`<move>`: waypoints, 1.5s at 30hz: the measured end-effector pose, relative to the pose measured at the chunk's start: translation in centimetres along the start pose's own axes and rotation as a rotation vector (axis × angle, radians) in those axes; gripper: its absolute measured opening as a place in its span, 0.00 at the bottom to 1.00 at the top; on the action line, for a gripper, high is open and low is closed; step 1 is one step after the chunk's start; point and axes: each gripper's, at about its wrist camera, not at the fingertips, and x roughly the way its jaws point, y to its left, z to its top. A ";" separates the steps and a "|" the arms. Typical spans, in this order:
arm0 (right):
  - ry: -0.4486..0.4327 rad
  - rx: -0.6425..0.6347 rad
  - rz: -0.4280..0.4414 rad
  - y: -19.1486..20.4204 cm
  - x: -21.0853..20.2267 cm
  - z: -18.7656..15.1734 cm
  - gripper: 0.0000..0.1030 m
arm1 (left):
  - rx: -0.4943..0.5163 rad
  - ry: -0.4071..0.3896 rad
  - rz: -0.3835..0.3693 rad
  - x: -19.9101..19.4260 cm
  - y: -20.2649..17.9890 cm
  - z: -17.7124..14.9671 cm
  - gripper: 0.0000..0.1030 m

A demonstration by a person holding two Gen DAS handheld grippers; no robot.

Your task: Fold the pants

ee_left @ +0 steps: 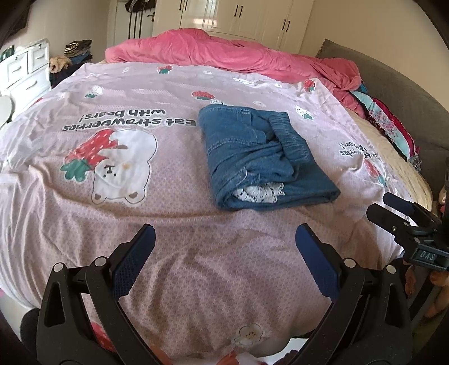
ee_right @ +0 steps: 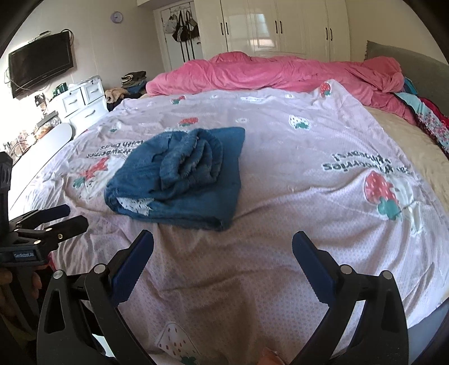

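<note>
The left gripper [ee_left: 225,234] hung above the near edge of the bed with its blue-padded fingers [ee_left: 134,261] spread wide and nothing between them. The right gripper [ee_right: 223,241] was the same — jaws wide apart, empty, held over the bedcover. Each showed at the edge of the other's view, side by side and apart from one another.

Ahead of both, well clear of the fingertips, the blue denim pants [ee_left: 261,157] lay folded into a compact bundle on the pink strawberry-and-bear bedcover [ee_left: 179,269]. The elastic waistband [ee_left: 289,137] sat bunched on top, and a strip of white lace trim [ee_left: 258,195] peeked from the near fold.

Beyond the pants, a rumpled pink duvet [ee_left: 224,53] ran across the far side of the bed. White wardrobes [ee_right: 280,25] stood behind it, a white drawer unit [ee_right: 81,101] to the left — and a dark television [ee_right: 40,66] hung on the left wall.
</note>
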 end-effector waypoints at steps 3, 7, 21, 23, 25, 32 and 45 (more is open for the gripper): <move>0.013 0.009 -0.002 -0.2 0.4 -0.3 0.96 | -0.005 0.014 0.004 0.6 0.0 -0.4 0.91; 0.017 0.010 -0.003 -0.1 0.7 -0.5 0.96 | -0.008 0.023 0.013 1.2 0.1 -0.8 0.91; 0.038 -0.013 -0.007 0.4 2.3 -1.3 0.96 | -0.021 0.038 0.024 2.4 0.4 -1.4 0.91; 0.035 -0.009 -0.009 0.3 2.3 -1.3 0.96 | -0.022 0.040 0.026 2.4 0.4 -1.4 0.91; 0.033 -0.006 -0.011 0.2 2.3 -1.4 0.96 | -0.020 0.041 0.026 2.4 0.3 -1.4 0.91; 0.039 -0.014 -0.007 0.4 2.3 -1.3 0.96 | -0.021 0.039 0.026 2.3 0.3 -1.4 0.91; 0.043 -0.018 -0.013 0.4 2.6 -1.5 0.96 | -0.017 0.033 0.041 1.8 0.2 -1.2 0.91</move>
